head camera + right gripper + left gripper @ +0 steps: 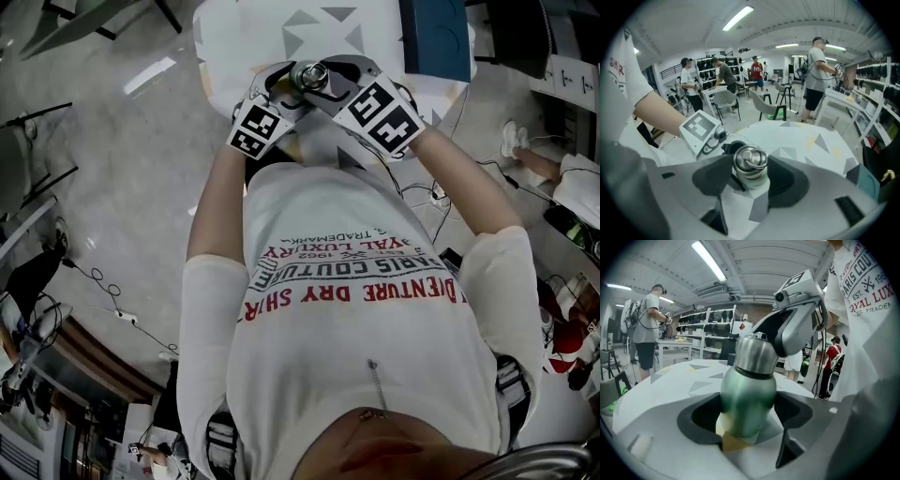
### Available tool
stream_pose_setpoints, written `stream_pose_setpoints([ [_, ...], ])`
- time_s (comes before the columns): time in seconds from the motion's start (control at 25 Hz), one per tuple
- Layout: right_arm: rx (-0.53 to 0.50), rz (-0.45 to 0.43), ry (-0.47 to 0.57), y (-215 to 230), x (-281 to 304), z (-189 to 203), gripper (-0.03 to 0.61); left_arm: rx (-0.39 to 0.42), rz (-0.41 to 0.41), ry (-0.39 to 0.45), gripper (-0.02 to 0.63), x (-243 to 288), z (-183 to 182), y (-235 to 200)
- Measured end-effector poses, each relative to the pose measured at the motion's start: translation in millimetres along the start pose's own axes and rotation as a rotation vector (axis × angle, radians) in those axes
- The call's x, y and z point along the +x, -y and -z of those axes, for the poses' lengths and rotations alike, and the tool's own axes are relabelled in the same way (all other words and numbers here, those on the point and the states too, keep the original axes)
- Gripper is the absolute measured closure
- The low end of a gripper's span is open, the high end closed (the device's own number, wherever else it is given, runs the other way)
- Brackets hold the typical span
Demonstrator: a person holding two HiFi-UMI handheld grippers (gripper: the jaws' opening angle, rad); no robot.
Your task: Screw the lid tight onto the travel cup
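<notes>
The travel cup (747, 401) has a green body and stands upright on the white table (239, 42), close to its near edge. My left gripper (747, 420) is shut on the green body, one dark pad on each side. The steel lid (750, 164), with a ring on top, sits on the cup's neck. My right gripper (750, 180) reaches down from above and is shut on the lid. In the head view, the lid (310, 77) shows between the left gripper (281, 92) and the right gripper (330, 86), which meet over the cup.
A dark blue box (436, 37) lies on the table's far right. The tabletop carries grey and yellow triangle patterns (815, 140). Cables trail on the floor (103, 281). Several people, chairs (768, 105) and shelves (705, 329) stand farther off in the room.
</notes>
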State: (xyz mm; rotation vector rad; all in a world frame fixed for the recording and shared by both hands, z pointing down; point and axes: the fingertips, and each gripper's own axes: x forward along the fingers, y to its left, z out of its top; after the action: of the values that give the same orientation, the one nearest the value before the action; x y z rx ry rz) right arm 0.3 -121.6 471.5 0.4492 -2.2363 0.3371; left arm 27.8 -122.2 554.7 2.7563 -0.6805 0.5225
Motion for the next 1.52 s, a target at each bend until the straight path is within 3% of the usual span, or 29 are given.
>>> stream_pose_setpoints([
  [0.16, -0.055, -0.049, -0.038, 1.1, -0.1, 3.7, 0.335, -0.005, 0.004, -0.003, 0.251, -0.3, 1.3, 0.3],
  [0.36, -0.218, -0.125, -0.133, 7.9, -7.2, 8.4, 0.298, -0.013, 0.007, -0.009, 0.249, 1.2, 3.3, 0.5],
  [0.64, -0.544, -0.307, -0.303, 5.1, -12.1, 7.0, 0.298, -0.02, 0.009, -0.017, 0.247, 2.4, 5.0, -1.3],
  [0.76, -0.733, -0.376, -0.371, -0.7, -10.1, 11.5, 0.298, -0.014, 0.009, -0.025, 0.247, 2.5, 6.0, -0.7],
  [0.92, -0.898, -0.418, -0.417, -7.2, -2.3, 15.8, 0.299, -0.007, 0.008, -0.036, 0.247, 3.4, 6.7, 0.0],
  [1.08, -0.927, -0.437, -0.431, -11.8, 5.5, 15.8, 0.339, -0.005, 0.004, -0.043, 0.247, 4.3, 8.9, 0.2],
  [1.28, -0.918, -0.432, -0.472, -9.4, 7.0, 18.2, 0.341, -0.005, -0.001, -0.047, 0.247, 4.6, 10.1, -0.4],
  [1.52, -0.74, -0.352, -0.448, -8.0, 10.8, 14.4, 0.342, -0.006, -0.003, -0.05, 0.249, 4.8, 10.6, -1.3],
])
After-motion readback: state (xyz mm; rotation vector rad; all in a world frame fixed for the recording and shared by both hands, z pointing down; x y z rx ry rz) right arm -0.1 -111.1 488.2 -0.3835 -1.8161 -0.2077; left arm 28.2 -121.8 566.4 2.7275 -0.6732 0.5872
